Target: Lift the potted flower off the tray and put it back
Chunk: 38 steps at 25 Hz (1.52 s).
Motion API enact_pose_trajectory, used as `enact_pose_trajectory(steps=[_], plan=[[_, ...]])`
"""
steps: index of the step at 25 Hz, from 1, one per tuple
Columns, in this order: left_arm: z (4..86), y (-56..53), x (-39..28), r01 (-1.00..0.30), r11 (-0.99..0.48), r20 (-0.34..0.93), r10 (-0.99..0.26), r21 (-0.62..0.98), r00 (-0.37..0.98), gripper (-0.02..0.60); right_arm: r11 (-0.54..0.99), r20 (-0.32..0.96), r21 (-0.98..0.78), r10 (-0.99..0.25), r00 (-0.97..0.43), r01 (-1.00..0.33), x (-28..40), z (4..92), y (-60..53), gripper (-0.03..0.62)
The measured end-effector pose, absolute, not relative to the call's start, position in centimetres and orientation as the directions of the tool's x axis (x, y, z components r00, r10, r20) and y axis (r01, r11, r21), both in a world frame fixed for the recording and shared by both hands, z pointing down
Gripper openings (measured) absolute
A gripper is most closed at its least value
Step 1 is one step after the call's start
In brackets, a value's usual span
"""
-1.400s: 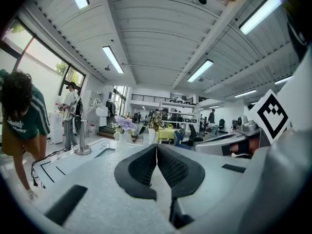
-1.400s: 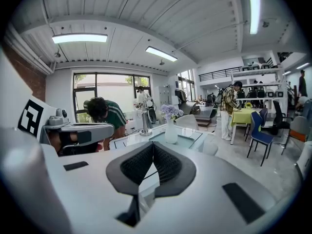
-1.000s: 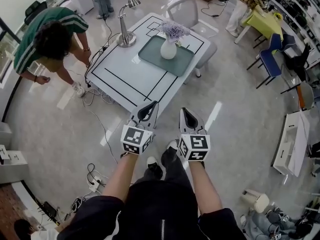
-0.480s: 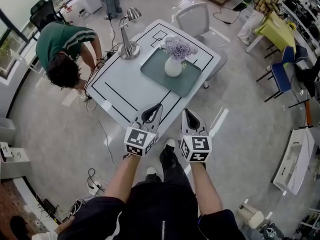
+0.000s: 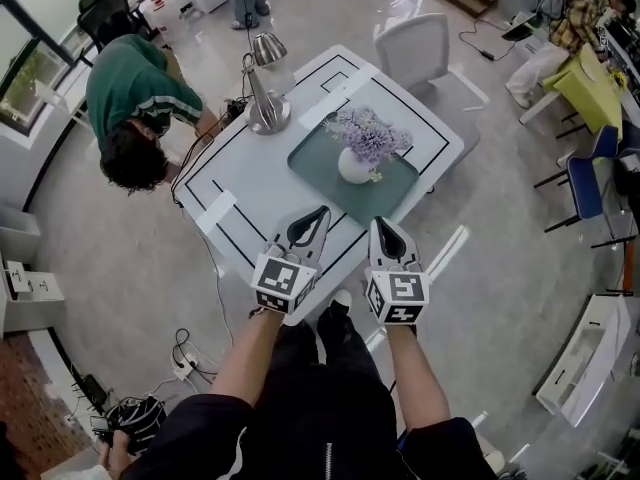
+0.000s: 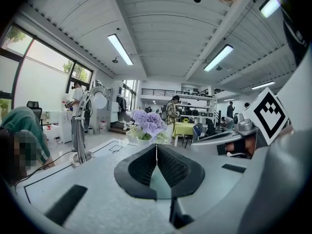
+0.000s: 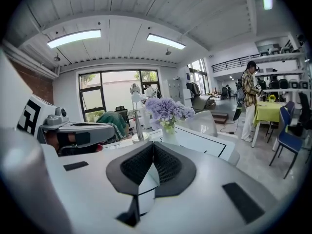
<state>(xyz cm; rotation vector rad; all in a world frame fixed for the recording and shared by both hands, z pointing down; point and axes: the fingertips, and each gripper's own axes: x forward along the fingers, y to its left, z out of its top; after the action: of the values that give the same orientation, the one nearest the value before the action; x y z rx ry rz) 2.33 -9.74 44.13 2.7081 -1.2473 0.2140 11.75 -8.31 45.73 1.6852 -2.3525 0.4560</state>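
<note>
potted flower [image 5: 362, 153] upright on tray [image 5: 318, 168], counter [image 5: 250, 183] | ahead, between left tongs [image 5: 322, 212] and right tongs [image 5: 378, 223], apart from both, about equally near | both tongs pressed together, empty

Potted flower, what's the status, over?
Left gripper, right gripper: fingers shut, empty. Potted flower upright on tray, untouched. Lamp beside tray, off the direct line.

The table [image 5: 255, 173] is bare from its near edge to the tray [image 5: 322, 180]. A desk lamp [image 5: 266, 93] stands left of the potted flower [image 5: 362, 146], a chair [image 5: 418, 48] behind the table, a bent person [image 5: 135, 103] at its left side.
</note>
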Motion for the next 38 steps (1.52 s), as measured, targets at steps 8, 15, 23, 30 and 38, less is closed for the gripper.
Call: enact_pose_trajectory(steps=[8, 15, 23, 30, 38], plan=[[45.4, -12.3, 1.2, -0.768, -0.632, 0.209, -0.741, 0.105, 0.638, 0.011, 0.304, 0.372, -0.093, -0.873, -0.316, -0.948, 10.7, 48.0, -11.7, 0.006], [47.1, -14.9, 1.9, -0.747, -0.655, 0.2, -0.722, 0.11, 0.663, 0.011, 0.309, 0.358, -0.066, -0.88, -0.311, -0.949, 9.3, 49.6, -15.5, 0.008], [48.6, -17.7, 1.9, -0.737, -0.664, 0.164, -0.719, 0.123, 0.676, 0.011, 0.236, 0.259, -0.025, -0.937, -0.235, -0.971, 10.2, 50.6, -20.3, 0.144], [50.4, -17.4, 0.7, -0.742, -0.652, 0.165, -0.723, 0.157, 0.671, 0.011, 0.176, 0.195, -0.008, -0.965, -0.174, -0.984, 10.4, 51.9, -24.1, 0.275], [52.0, -16.4, -2.3, -0.763, -0.627, 0.2, -0.736, 0.157, 0.647, 0.012, 0.098, 0.154, -0.013, -0.983, -0.099, -0.995, 10.7, 52.6, -27.3, 0.276]])
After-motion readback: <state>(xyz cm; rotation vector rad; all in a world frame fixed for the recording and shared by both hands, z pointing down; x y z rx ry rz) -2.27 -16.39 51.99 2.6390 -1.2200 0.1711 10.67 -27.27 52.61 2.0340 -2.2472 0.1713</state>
